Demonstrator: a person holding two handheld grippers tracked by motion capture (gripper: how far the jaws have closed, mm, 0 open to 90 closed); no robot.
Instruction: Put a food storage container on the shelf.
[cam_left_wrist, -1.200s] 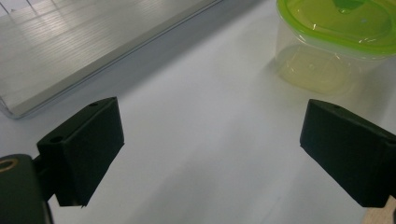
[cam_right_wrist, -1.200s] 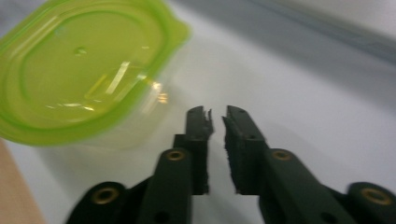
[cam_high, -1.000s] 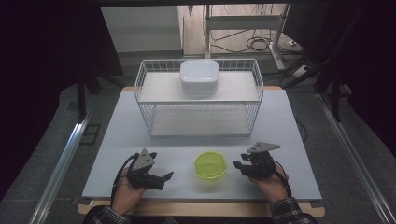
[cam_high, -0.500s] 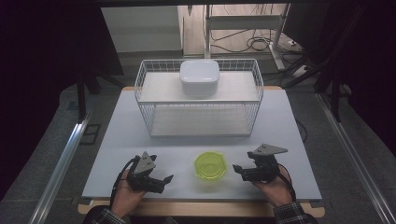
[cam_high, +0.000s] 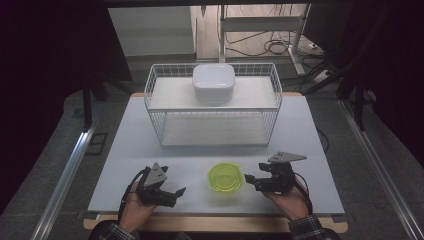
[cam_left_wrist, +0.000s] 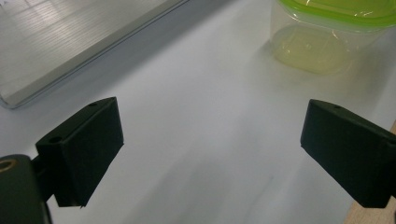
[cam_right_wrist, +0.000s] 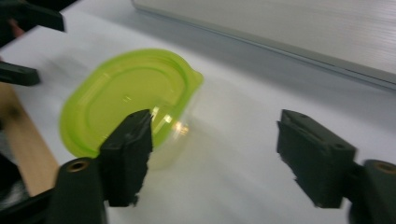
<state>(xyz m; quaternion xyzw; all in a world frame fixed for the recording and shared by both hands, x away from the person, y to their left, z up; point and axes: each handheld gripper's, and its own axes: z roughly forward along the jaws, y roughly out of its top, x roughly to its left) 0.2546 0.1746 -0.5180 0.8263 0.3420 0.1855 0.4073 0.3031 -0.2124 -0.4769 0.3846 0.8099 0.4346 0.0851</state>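
Green lid on top, clear sides below: the little tub (cam_high: 225, 178) sits on the white table (cam_high: 310, 125), near the front edge, between the two tongs. The right gripper (cam_high: 248, 180) is just beside the tub and points at it. Its jaws are spread and have just been closing a bit, with nothing between them. The left gripper (cam_high: 181, 191) rests a little apart from the tub, jaws spread wide and holding nothing.
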